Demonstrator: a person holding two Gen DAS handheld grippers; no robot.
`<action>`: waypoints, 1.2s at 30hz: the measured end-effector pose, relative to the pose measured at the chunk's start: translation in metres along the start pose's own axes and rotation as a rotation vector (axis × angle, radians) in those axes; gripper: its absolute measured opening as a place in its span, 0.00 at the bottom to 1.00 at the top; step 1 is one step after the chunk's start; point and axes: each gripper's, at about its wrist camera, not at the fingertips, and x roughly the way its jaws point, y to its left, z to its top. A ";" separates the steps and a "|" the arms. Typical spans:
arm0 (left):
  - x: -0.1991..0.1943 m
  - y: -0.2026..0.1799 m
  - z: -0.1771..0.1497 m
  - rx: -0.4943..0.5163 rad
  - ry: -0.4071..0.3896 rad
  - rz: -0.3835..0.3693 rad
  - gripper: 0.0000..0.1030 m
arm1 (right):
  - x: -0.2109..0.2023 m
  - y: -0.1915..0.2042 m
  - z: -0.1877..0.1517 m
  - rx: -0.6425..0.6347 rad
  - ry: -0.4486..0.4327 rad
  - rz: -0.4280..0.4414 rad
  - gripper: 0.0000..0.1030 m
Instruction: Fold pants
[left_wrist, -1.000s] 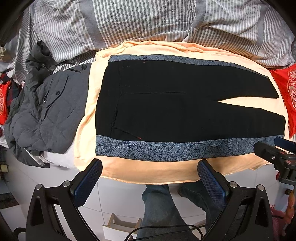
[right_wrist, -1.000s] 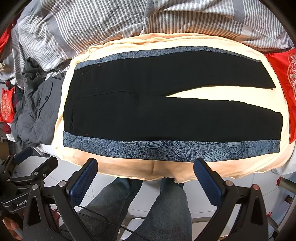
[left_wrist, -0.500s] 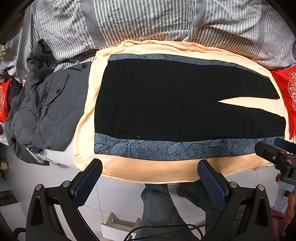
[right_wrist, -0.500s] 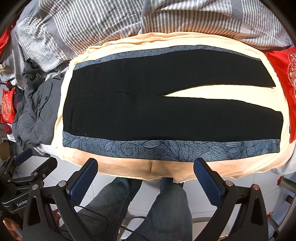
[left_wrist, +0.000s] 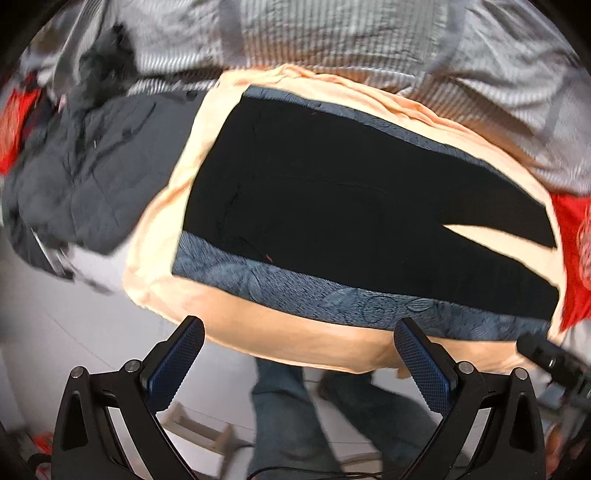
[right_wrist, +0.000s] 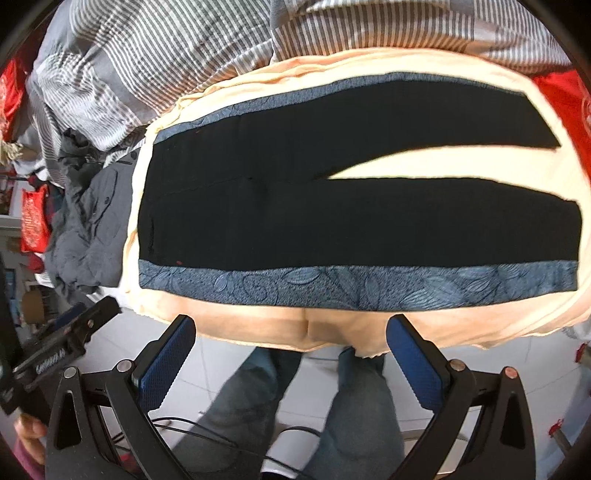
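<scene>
Left wrist view, blurry w/ motion: a peach sheet (left_wrist: 236, 332) covers the bed, its near edge hanging over a white tiled floor (left_wrist: 74, 332); a grey-striped duvet (left_wrist: 332, 33) is bunched along the far side, a heap of dark grey clothes (left_wrist: 74, 166) sits at the left end, something red (left_wrist: 574, 258) at the right end. The pants (left_wrist: 351, 206), black w/ blue-grey leaf-print bands down both outer sides, lie flat on the sheet, waist to the left, legs to the right w/ a thin wedge of sheet showing between them. Left gripper (left_wrist: 299, 332) hangs off the near bed edge, jaws wide apart, nothing between the blue pads. Jeans-clad legs (left_wrist: 280, 413) stand below. Right wrist view, sharper: same bed, duvet (right_wrist: 184, 55) behind, grey clothes (right_wrist: 88, 229) left, red item (right_wrist: 554, 79) far right, prob. a cushion but mostly cut off. Pants (right_wrist: 332, 221) spread flat, waist left, the 2 legs splayed apart toward the right, leaf band along the near edge. Right gripper (right_wrist: 291, 328) also off the near edge over the floor (right_wrist: 461, 350), jaws spread wide, empty, not touching the cloth. The left gripper (right_wrist: 74, 321) shows at lower left, well apart from the pants
</scene>
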 end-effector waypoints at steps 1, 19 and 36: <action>0.004 0.001 -0.001 -0.017 0.006 -0.009 1.00 | 0.004 -0.003 -0.002 0.007 0.006 0.025 1.00; 0.119 0.061 -0.001 -0.122 0.024 -0.160 1.00 | 0.177 -0.057 -0.042 0.403 -0.001 0.471 0.84; 0.141 0.093 -0.012 -0.205 0.055 -0.330 1.00 | 0.198 -0.087 -0.039 0.632 -0.090 0.865 0.08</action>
